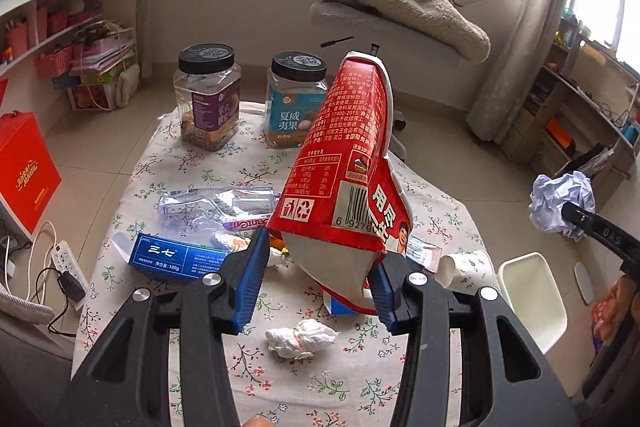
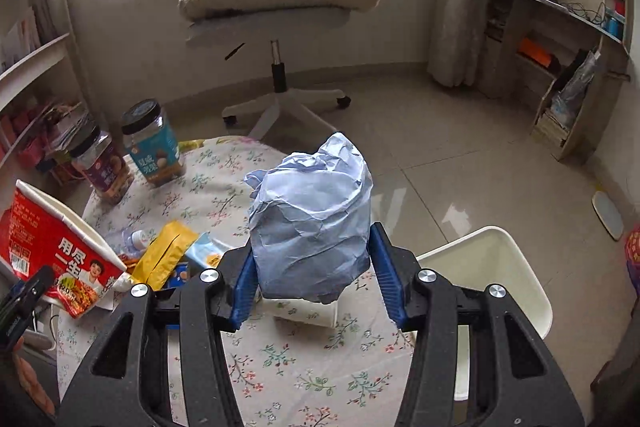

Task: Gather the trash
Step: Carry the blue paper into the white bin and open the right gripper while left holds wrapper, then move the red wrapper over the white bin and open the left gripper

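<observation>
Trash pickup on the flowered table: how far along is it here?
Nothing can be seen binned yet; the white bin shows no contents from here. In hand: the left gripper clamps a flattened red noodle cup, and the right gripper clamps a crumpled blue paper ball. Left on the table: a tissue wad, a crushed plastic bottle, a blue box, a paper cup.

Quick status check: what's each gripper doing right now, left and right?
Left gripper: shut on the red noodle cup, lifted above the table.
Right gripper: shut on the crumpled blue paper ball.
</observation>
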Motion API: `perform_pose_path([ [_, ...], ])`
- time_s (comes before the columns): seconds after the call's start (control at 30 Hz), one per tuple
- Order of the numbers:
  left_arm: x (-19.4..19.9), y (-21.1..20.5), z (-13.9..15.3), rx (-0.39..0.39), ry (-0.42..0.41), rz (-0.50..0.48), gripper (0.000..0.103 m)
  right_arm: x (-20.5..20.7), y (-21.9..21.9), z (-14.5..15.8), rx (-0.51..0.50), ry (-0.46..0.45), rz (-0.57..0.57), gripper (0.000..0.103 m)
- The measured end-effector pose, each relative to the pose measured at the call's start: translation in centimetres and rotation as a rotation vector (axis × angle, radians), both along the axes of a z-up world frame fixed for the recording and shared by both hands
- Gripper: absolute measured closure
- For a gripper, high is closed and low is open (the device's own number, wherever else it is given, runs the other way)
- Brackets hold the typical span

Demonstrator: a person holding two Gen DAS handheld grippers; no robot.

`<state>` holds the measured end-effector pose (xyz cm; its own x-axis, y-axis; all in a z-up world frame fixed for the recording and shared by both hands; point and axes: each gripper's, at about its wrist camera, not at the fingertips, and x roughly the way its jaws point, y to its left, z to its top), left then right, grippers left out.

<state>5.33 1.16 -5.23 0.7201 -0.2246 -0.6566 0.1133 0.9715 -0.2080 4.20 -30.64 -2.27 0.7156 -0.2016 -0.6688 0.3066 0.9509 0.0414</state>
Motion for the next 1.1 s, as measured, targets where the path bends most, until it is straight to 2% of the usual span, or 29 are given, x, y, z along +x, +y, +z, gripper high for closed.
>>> perform_pose_path([
  [0.07, 0.0, -1.1, -0.4, 0.013, -0.002, -0.022, 0.056, -0.6, -2.4, -0.9, -0.011, -0.003, -0.066, 0.054],
  [0.2, -0.1, -4.0, -1.1, 0.05, -0.007, -0.087, 0.056, -0.6, -7.3, -3.3, 0.05, 0.099, -0.18, 0.054],
  [0.3, -0.3, -6.5, -1.6, 0.06, -0.009, -0.138, 0.056, -0.7, -9.4, -4.3, 0.053, 0.156, -0.242, 0.054],
  [0.43, -0.5, -10.9, -1.6, 0.083, -0.026, -0.21, 0.056, -1.5, -12.2, -5.6, 0.108, 0.213, -0.312, 0.047],
  [0.5, -0.4, -13.4, -1.6, 0.085, -0.023, -0.249, 0.056, -2.2, -13.6, -5.3, 0.108, 0.193, -0.357, 0.036],
  [0.53, -0.4, -14.8, -1.5, 0.079, -0.021, -0.268, 0.056, -2.5, -14.2, -5.0, 0.104, 0.172, -0.382, 0.025],
  [0.57, -0.3, -16.2, -1.5, 0.075, -0.02, -0.287, 0.056, -3.1, -14.9, -4.6, 0.102, 0.147, -0.409, 0.019],
  [0.8, -0.2, -25.0, -1.5, 0.053, 0.01, -0.403, 0.056, -7.0, -19.4, -2.0, 0.163, -0.01, -0.562, 0.013],
  [1.1, -0.6, -34.2, -3.4, 0.043, 0.114, -0.508, 0.056, -10.8, -22.5, -1.1, 0.215, -0.102, -0.657, 0.012],
])
